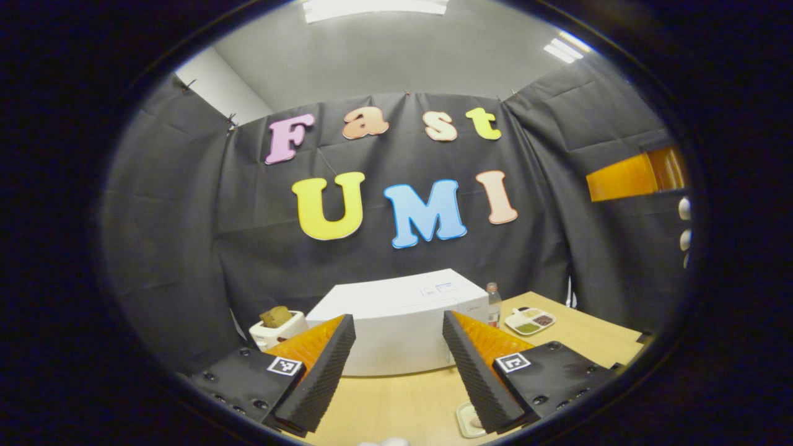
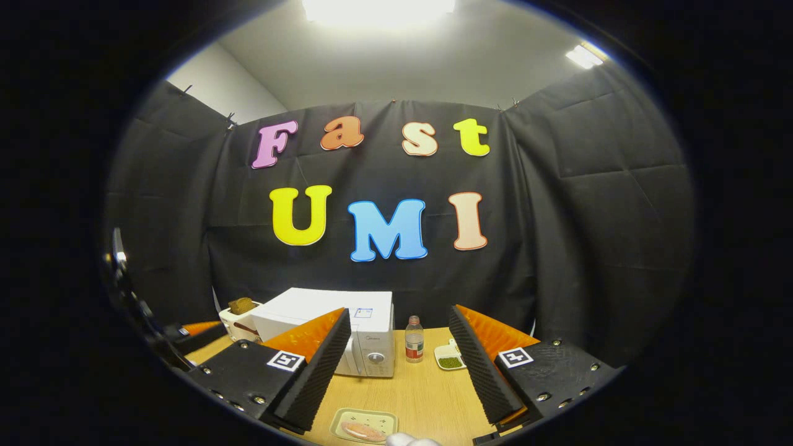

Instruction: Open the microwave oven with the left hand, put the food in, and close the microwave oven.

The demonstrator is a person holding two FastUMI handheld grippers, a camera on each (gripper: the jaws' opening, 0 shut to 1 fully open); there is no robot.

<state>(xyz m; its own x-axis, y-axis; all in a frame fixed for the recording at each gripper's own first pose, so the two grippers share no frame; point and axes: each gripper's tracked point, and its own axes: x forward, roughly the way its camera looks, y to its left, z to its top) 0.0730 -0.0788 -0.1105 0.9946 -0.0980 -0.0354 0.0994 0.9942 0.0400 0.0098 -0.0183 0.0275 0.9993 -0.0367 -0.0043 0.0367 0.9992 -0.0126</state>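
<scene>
The white microwave stands on the wooden table with its door shut; in the right gripper view the microwave shows its knob panel on the right side. A pale plate with a pinkish piece of food lies at the table's near edge, below and between my right fingers. The same food plate peeks out by my left gripper's right finger. My left gripper is open, short of the microwave. My right gripper is open too, holding nothing.
A white toaster with bread stands left of the microwave. A small bottle and a divided snack dish stand to its right. The other gripper's orange part shows at the far left. A gloved hand shows at the right edge.
</scene>
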